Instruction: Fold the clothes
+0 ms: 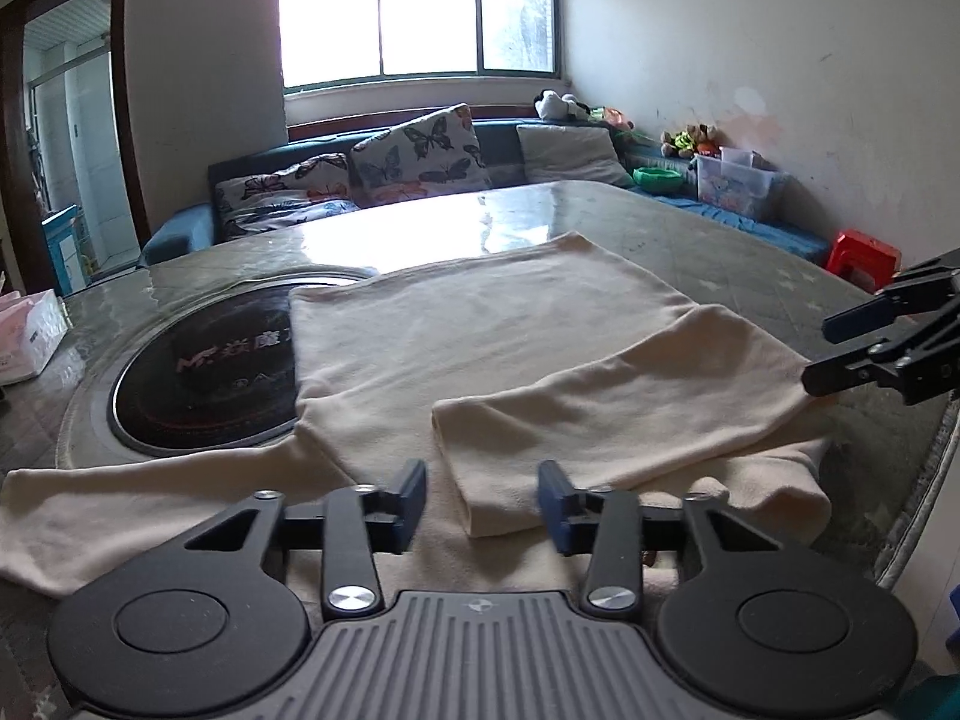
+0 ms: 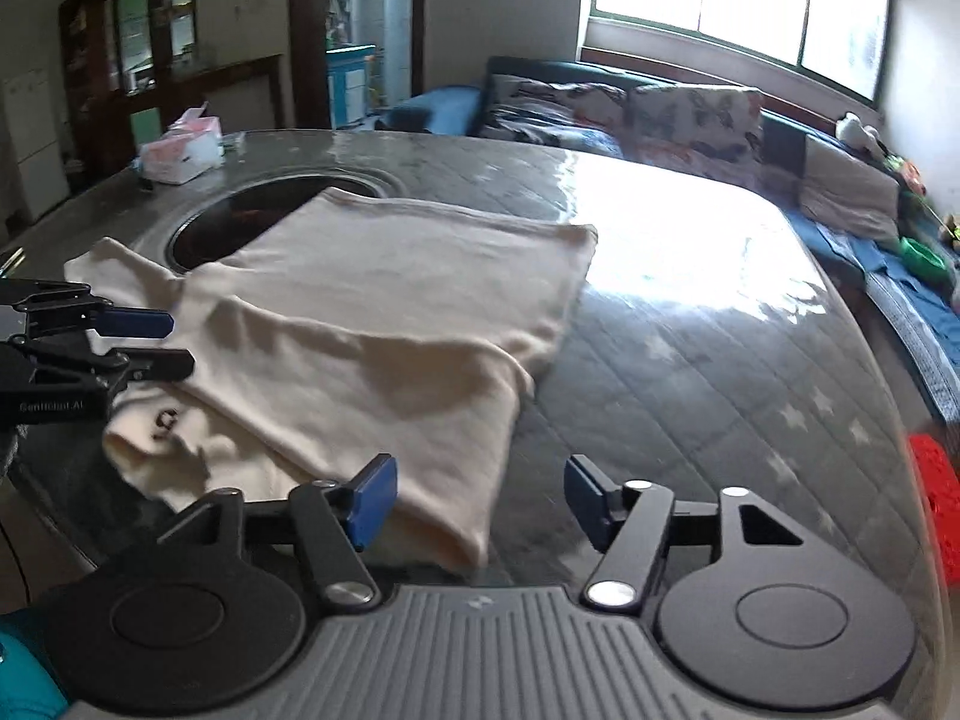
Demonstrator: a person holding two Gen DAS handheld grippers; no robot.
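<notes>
Glossy quilted table [image 1: 750,240] bears soft cream garment [image 1: 480,348], sleeve folded.

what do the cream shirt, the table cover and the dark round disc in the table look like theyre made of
Cream shirt: soft matte knit, probably cotton jersey; it drapes limply and creases gently.
Table cover: quilted fabric with star prints under what looks like clear glossy plastic; the window glares off it.
Dark round disc: smooth black glass or ceramic, likely a built-in cooktop; it is shiny with printed lettering.
</notes>
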